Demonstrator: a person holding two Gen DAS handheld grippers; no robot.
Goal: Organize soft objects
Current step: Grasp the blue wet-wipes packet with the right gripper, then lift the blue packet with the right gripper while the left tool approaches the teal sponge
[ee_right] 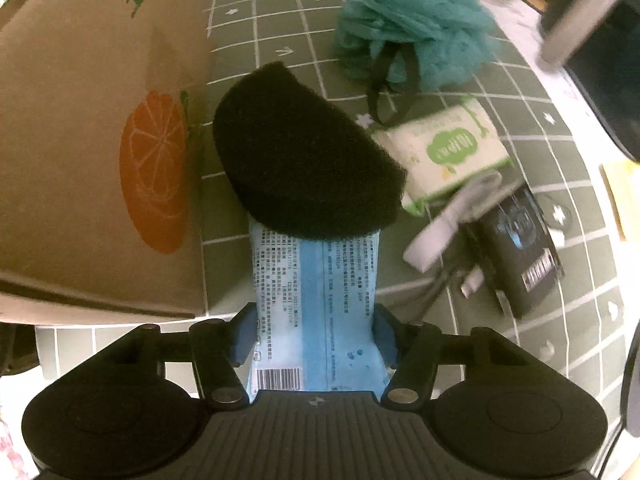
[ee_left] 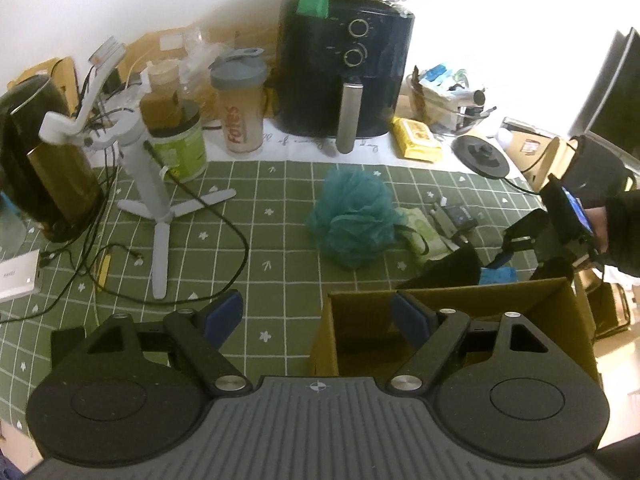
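Note:
My right gripper [ee_right: 316, 334] is shut on a blue tissue pack [ee_right: 316, 280]; both blue pads press its sides low over the green checked cloth. A black sponge [ee_right: 304, 160] lies across the pack's far end. Left of them stands a cardboard box [ee_right: 80, 120] with an orange printed on it. Beyond lie a teal bath pouf [ee_right: 416, 20] and a green-and-white wipes pack [ee_right: 444, 152]. My left gripper [ee_left: 316, 314] is open and holds nothing, hovering at the box's near left corner [ee_left: 440, 296]. The left wrist view shows the pouf [ee_left: 352, 220], the sponge [ee_left: 452, 268] and the right gripper [ee_left: 532, 240] in a hand.
A small black box [ee_right: 520, 248] and a white strap-like item [ee_right: 448, 216] lie right of the blue pack. At the back stand an air fryer [ee_left: 344, 68], a shaker bottle [ee_left: 240, 108], a kettle [ee_left: 40, 152] and a yellow pack [ee_left: 416, 140]. A white tripod [ee_left: 148, 184] and cables lie left.

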